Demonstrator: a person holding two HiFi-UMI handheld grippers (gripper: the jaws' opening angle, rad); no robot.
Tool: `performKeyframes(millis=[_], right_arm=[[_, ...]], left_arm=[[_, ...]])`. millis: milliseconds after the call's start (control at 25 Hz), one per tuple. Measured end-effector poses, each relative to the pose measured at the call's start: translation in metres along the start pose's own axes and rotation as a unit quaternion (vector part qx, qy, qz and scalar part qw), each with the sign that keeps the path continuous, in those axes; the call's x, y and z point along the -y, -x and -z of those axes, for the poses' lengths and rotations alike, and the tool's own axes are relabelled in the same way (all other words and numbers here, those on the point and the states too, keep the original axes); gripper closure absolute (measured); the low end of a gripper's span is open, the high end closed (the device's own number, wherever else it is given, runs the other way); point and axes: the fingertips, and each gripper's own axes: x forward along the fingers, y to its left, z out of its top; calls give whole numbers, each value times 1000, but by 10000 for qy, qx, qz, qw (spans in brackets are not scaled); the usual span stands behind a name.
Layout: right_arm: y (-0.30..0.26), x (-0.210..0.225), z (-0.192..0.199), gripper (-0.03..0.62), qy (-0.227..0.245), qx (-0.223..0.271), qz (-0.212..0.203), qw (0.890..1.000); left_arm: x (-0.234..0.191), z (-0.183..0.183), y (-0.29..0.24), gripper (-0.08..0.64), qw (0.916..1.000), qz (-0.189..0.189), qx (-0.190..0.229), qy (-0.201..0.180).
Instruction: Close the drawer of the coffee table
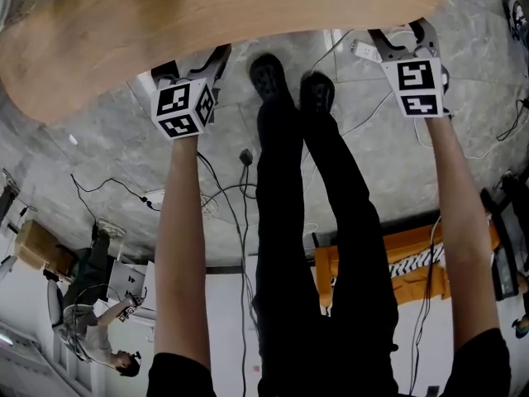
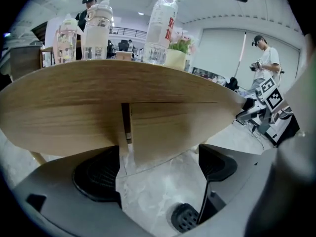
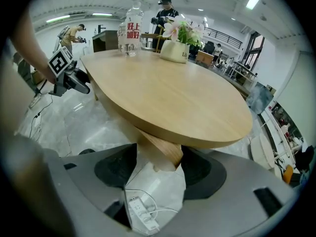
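Observation:
The oval wooden coffee table (image 1: pixel 207 15) fills the top of the head view. In the left gripper view its rim carries the drawer front (image 2: pixel 173 127), with a dark narrow gap along the panel's left edge. My left gripper (image 1: pixel 194 63) is just below the table's edge. It faces the drawer front (image 2: pixel 158 181), open and with only floor between the pads. My right gripper (image 1: pixel 405 38) is further right along the edge, also open. In the right gripper view, the right gripper (image 3: pixel 158 174) frames a wooden table leg (image 3: pixel 160 152) without touching it.
Bottles (image 2: pixel 160 23) and a flower pot (image 3: pixel 175 48) stand on the tabletop. A white power strip (image 3: pixel 140 214) and cables (image 1: pixel 240 188) lie on the marble floor. My own legs and shoes (image 1: pixel 269 77) are between the grippers. Other people (image 2: pixel 266 63) stand around.

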Motion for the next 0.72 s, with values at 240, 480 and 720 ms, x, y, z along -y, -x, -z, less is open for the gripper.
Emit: performKeyframes(millis=[240, 480, 720], right_arm=[[-3, -1, -2, 356, -33, -25, 10, 10000], [-2, 0, -3, 356, -43, -70, 2, 10000], [-7, -2, 2, 356, -35, -134, -66, 9999]], left_arm=[[3, -4, -5, 75, 9996, -113, 40, 243], [4, -8, -6, 77, 9985, -248, 86, 473], [5, -3, -10, 89, 9988, -249, 5, 423]])
